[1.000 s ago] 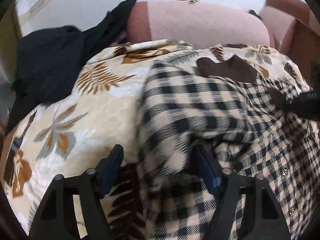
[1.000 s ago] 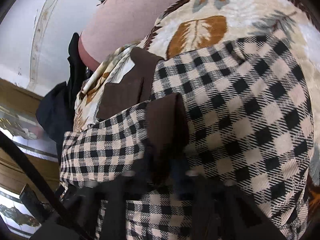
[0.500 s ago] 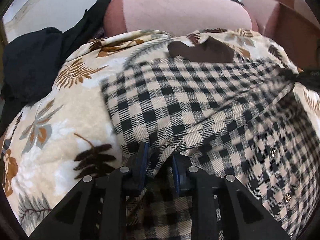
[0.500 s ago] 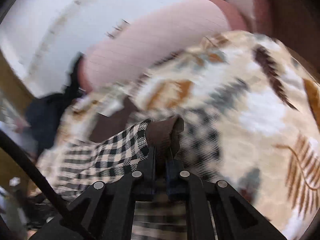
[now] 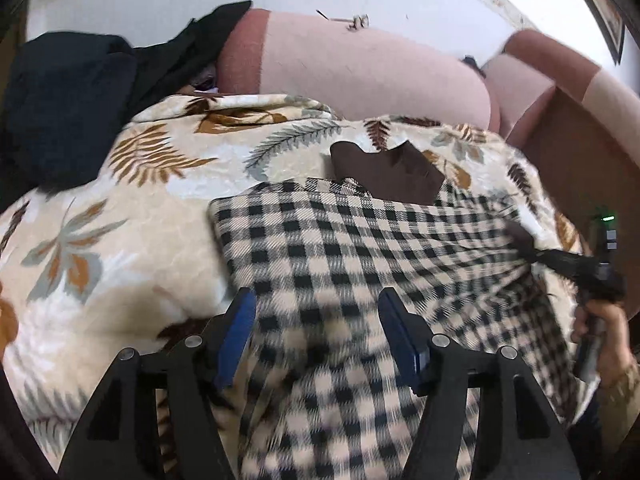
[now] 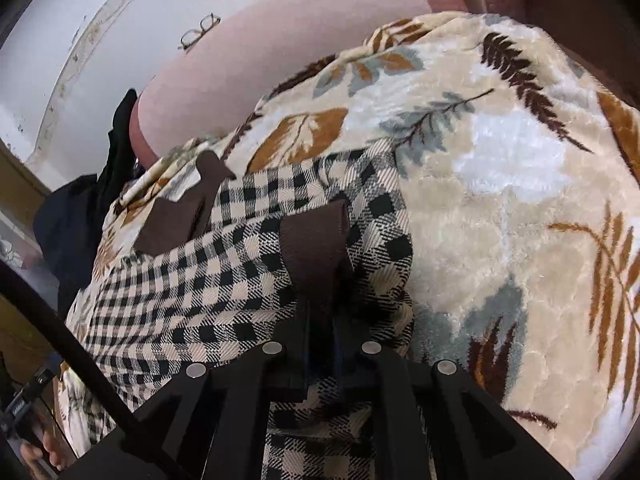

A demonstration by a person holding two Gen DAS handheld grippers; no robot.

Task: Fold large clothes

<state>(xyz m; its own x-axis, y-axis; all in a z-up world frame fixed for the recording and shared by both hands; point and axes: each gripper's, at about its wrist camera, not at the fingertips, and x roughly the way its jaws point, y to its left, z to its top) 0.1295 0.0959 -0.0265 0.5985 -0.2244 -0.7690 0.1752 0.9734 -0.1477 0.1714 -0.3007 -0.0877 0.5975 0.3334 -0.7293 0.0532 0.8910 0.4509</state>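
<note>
A black-and-cream checked shirt point(image 5: 340, 248) with a brown collar point(image 5: 384, 172) lies spread on a leaf-patterned blanket point(image 5: 120, 240). My left gripper point(image 5: 318, 320) hovers over the shirt's near part. Its blue pads point(image 5: 236, 332) stand apart and its jaws are opening, with cloth below them but not pinched. My right gripper point(image 6: 322, 312) is shut on the shirt's brown cuff point(image 6: 316, 248) and the checked sleeve point(image 6: 224, 280). In the left wrist view the right gripper point(image 5: 538, 254) pulls the cloth taut at the right edge, held by a hand point(image 5: 604, 328).
The blanket point(image 6: 500, 200) covers a pink sofa with its backrest point(image 5: 360, 68) behind. Dark clothes point(image 5: 60, 100) are piled at the left end. A pair of glasses point(image 6: 200, 30) rests on top of the backrest. A brown wooden panel point(image 5: 580, 168) stands on the right.
My left gripper had pinched a fold of the shirt half a second ago; it has let go, opened and lifted. The right gripper has carried the cuff sideways, and the shirt lies flatter.
</note>
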